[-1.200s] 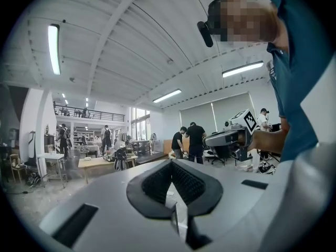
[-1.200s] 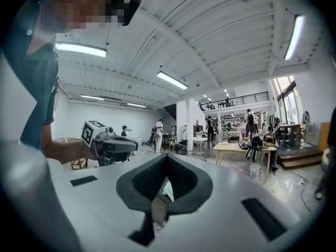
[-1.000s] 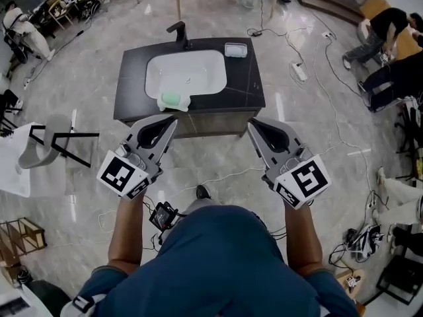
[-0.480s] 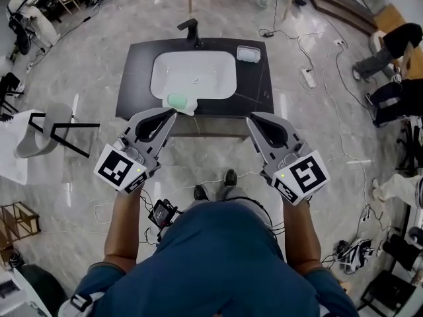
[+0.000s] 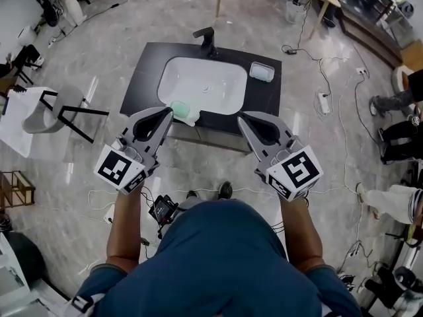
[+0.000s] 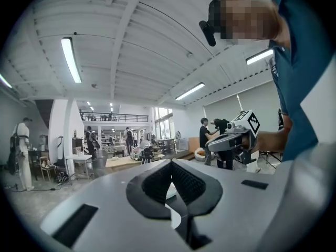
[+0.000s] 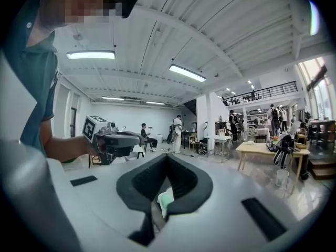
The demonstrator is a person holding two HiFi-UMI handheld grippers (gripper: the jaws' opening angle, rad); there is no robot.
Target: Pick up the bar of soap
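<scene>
A pale green bar of soap [image 5: 178, 108] lies on a white dish at the front left rim of the white basin [image 5: 205, 88], which is set in a black counter [image 5: 147, 78]. My left gripper [image 5: 168, 113] is shut and empty, held in the air in front of the counter, its tip close to the soap in the head view. My right gripper [image 5: 242, 118] is also shut and empty, level with it to the right. In the right gripper view a bit of the green soap [image 7: 165, 199] shows through the hollow behind the closed jaws.
A black faucet [image 5: 207, 39] stands behind the basin and a second dish [image 5: 262, 71] sits at the counter's back right. A grey chair [image 5: 49, 114] is on the left. Cables and a power strip [image 5: 323, 102] lie on the floor to the right. People stand around the room.
The sink counter has drawn nearer and shifted right in the head view as the person walked toward it. Both grippers stay shut and held out in front.
</scene>
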